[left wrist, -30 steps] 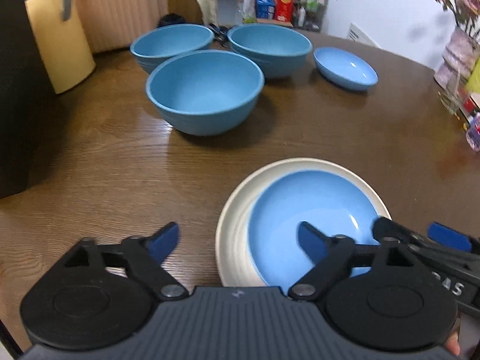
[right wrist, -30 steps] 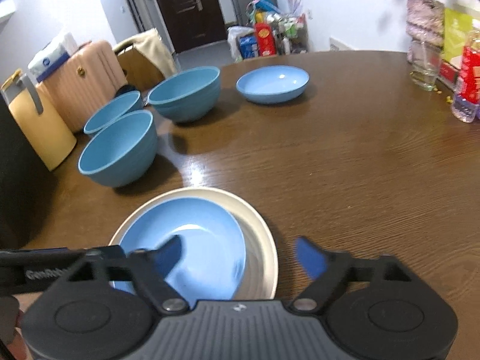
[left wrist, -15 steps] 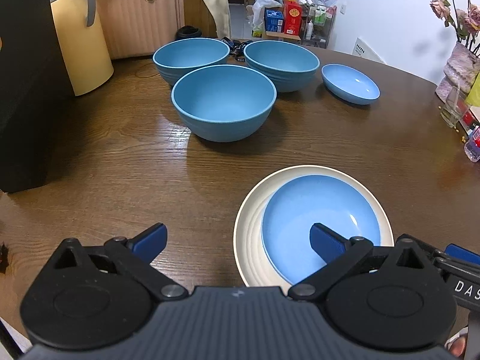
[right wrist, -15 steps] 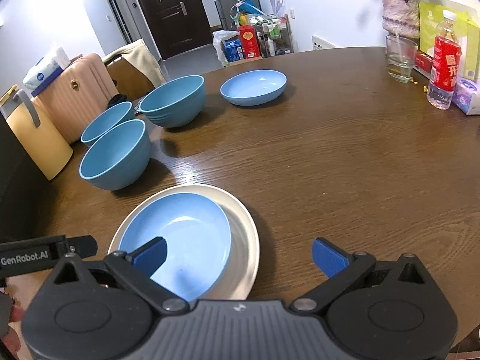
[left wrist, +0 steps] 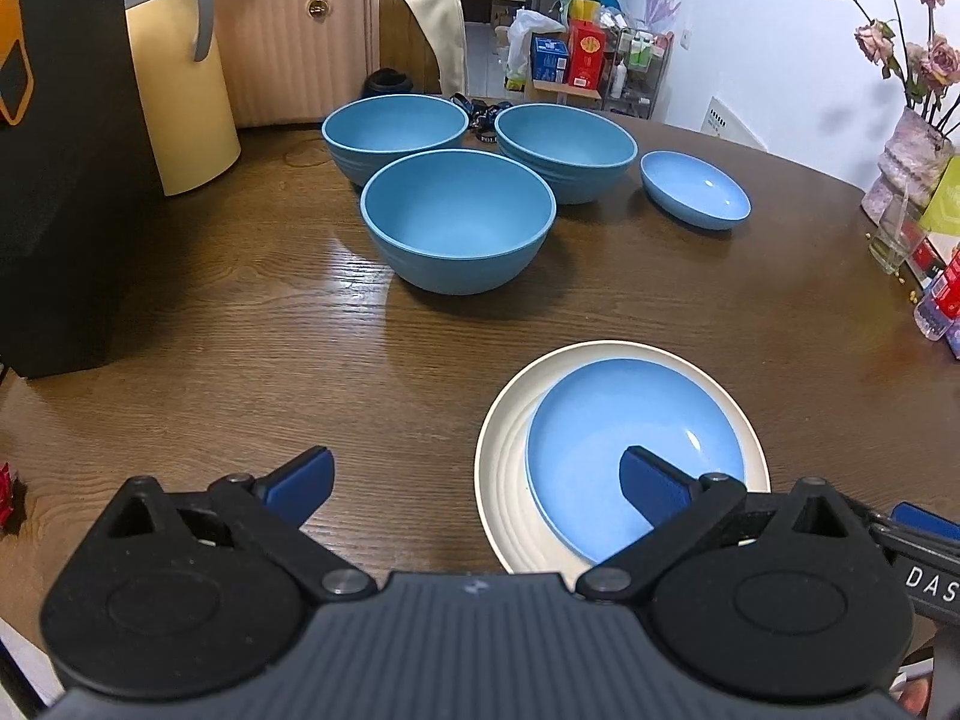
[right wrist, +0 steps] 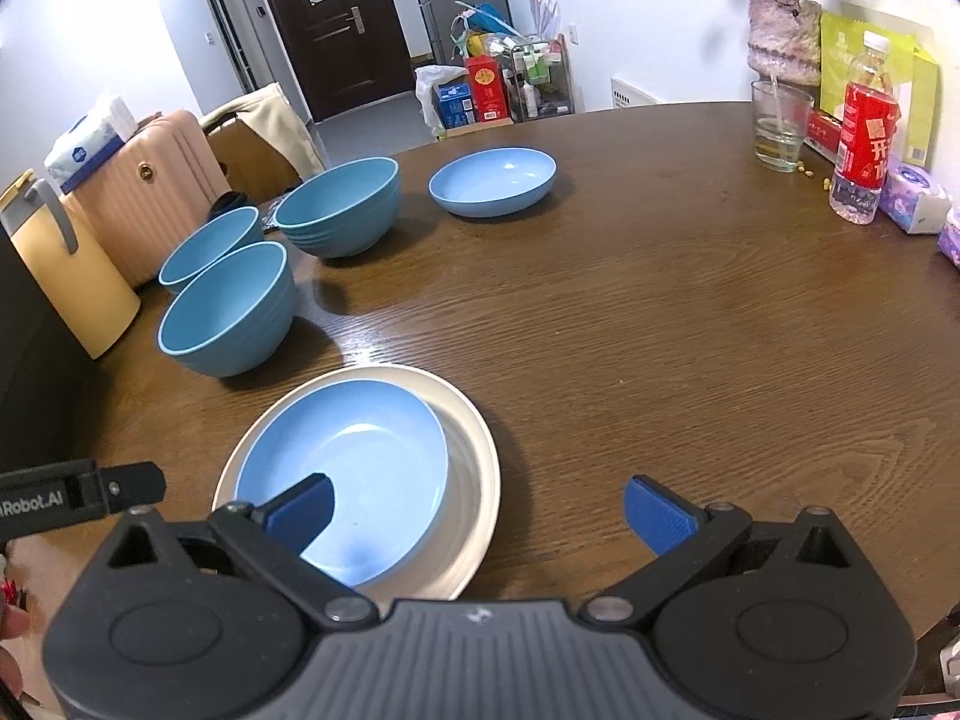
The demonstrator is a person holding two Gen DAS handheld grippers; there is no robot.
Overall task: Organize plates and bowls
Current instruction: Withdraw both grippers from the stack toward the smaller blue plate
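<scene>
On the round wooden table [right wrist: 660, 330], a light blue shallow plate [right wrist: 360, 462] sits nested inside a larger cream plate [right wrist: 474, 480] close to the near edge. The left gripper [left wrist: 474, 480] hovers above the near edge with its fingers spread wide and nothing between them; its right pad [left wrist: 651, 483] hangs over the blue plate without touching it. The right gripper [right wrist: 477, 516] is likewise spread wide and holds nothing, its left pad [right wrist: 303, 510] over the same plate. Toward the far left edge stand three deep blue bowls [left wrist: 456, 216], close together. A second light blue shallow plate [left wrist: 695, 189] lies just beside them, toward the far edge.
</scene>
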